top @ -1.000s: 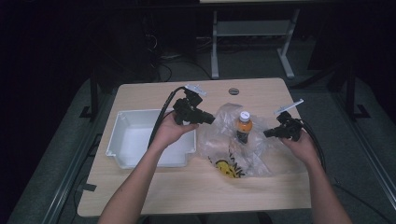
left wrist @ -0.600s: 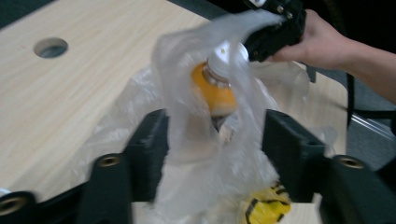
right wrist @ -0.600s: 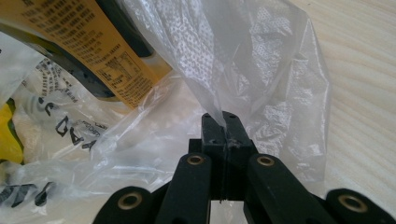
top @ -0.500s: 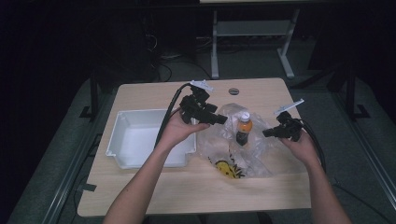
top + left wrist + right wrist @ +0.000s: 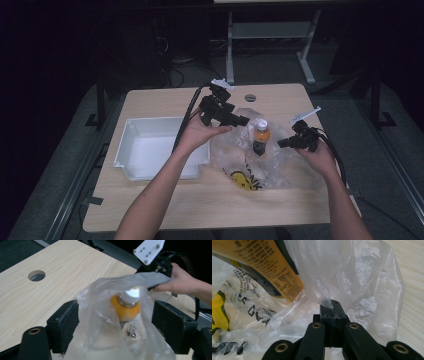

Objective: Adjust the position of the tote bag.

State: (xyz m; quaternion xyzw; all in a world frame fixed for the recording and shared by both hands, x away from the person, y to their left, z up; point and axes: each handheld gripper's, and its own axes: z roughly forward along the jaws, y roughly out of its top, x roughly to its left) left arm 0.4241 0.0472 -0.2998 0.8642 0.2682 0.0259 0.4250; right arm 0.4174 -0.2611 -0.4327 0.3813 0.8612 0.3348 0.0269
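Worktop [image 5: 165, 200]: pale wood grain, light tan, with one dark round hole [image 5: 250, 97] at its far edge.
Tray [image 5: 131, 131] left of the bag: plain white.
Bag [image 5: 235, 160]: clear, colourless plastic with a faint dotted texture; yellow print with black lettering on its near side.
Bottle [image 5: 260, 137] inside the bag: orange contents, white cap, label orange-yellow with small black text and a dark band.
Left tongs [image 5: 120, 325]: matt black pads, brass-coloured rivets.
Right tongs [image 5: 331, 312]: black, brass-coloured rivets; a white plate on top.
Cables beside the tray: black.
Floor around the worktop: dark grey.
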